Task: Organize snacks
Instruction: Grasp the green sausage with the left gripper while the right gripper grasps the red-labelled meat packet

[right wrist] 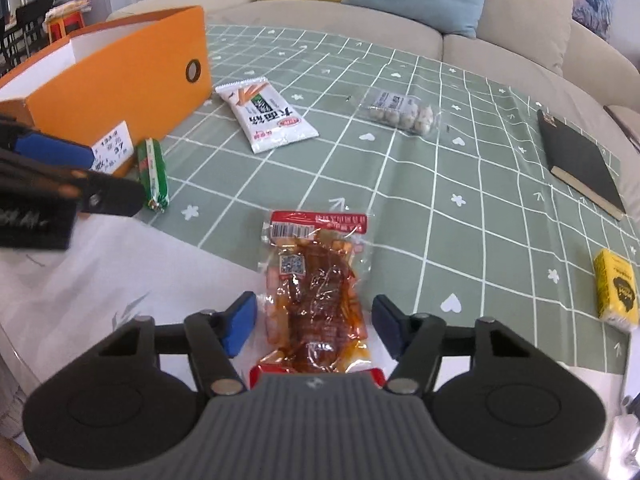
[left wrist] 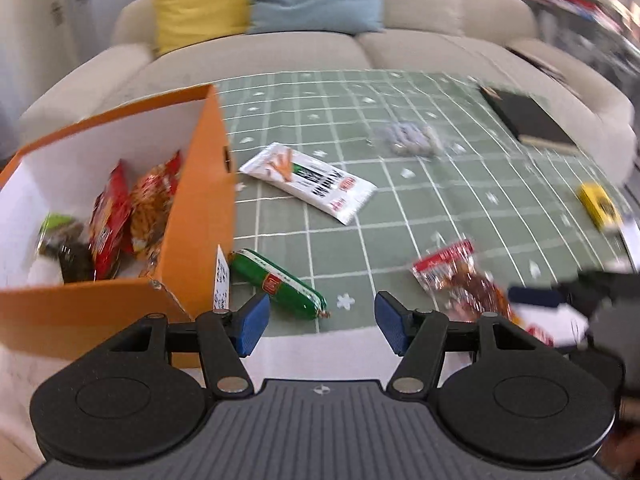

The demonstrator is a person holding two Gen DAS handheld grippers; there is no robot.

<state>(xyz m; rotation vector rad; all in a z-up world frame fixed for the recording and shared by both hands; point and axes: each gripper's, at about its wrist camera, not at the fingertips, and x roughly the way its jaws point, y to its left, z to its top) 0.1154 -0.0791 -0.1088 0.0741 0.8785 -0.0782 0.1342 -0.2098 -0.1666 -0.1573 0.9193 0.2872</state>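
Several red snack packets (left wrist: 108, 224) are already stowed in the orange cardboard box (left wrist: 200, 200); the red-sauced clear pouch (right wrist: 316, 292) is straddled at 12 o'clock by the spread right gripper (right wrist: 314, 328), the left gripper (left wrist: 320, 324) likewise spread and empty.

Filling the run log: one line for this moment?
left claw open, empty | right claw open astride red snack pack | orange box part-filled

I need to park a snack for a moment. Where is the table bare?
Bare cloth lies between the white packet, the red packet and the black notebook. It is crowded by the orange box, near the green sausage.
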